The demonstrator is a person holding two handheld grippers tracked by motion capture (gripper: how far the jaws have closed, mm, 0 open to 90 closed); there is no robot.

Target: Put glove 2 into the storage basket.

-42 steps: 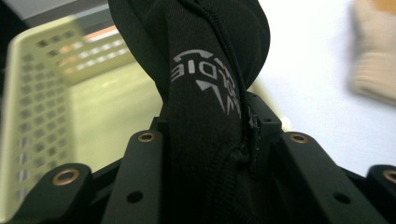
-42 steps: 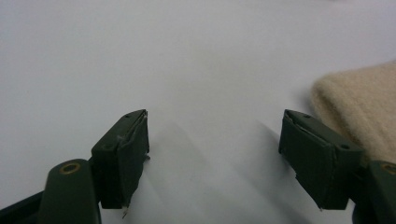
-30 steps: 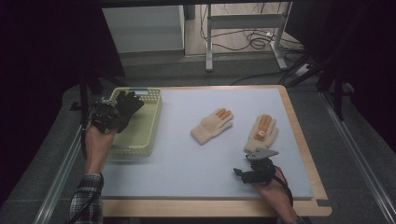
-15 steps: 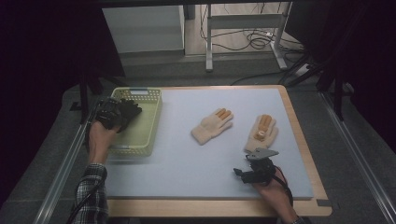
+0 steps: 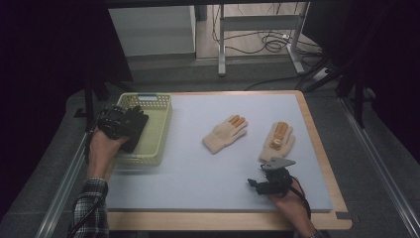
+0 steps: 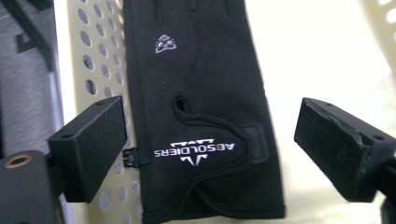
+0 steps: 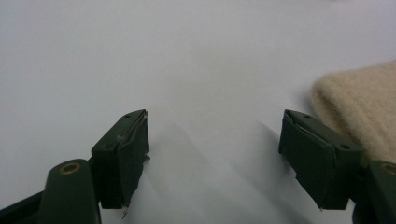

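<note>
While the left hand-held gripper (image 5: 130, 120) hangs over the near left part of the yellow-green perforated basket (image 5: 159, 130), its jaws stand spread wide, one on each side of a black glove (image 6: 205, 107) without touching it. Seen from the left gripper view, that glove lies flat in the basket against the perforated wall, its cuff end nearest the camera, with white lettering and a small white logo on the fabric. From the high view the glove (image 5: 134, 133) shows as a dark shape partly under the gripper.

Across the pale blue worktop (image 5: 198, 173), the right hand-held gripper (image 5: 267, 184) rests low near the front edge, well apart from the basket. Its jaws are also spread, with nothing between them but bare worktop (image 7: 187, 70). A cream knitted glove (image 5: 278, 141) with orange fingertips lies just beyond it, and the glove's cuff edge (image 7: 359, 107) sits just beside one jaw in the right gripper view. A second cream glove (image 5: 224, 134) lies near the middle of the worktop, between the basket and the first one.
</note>
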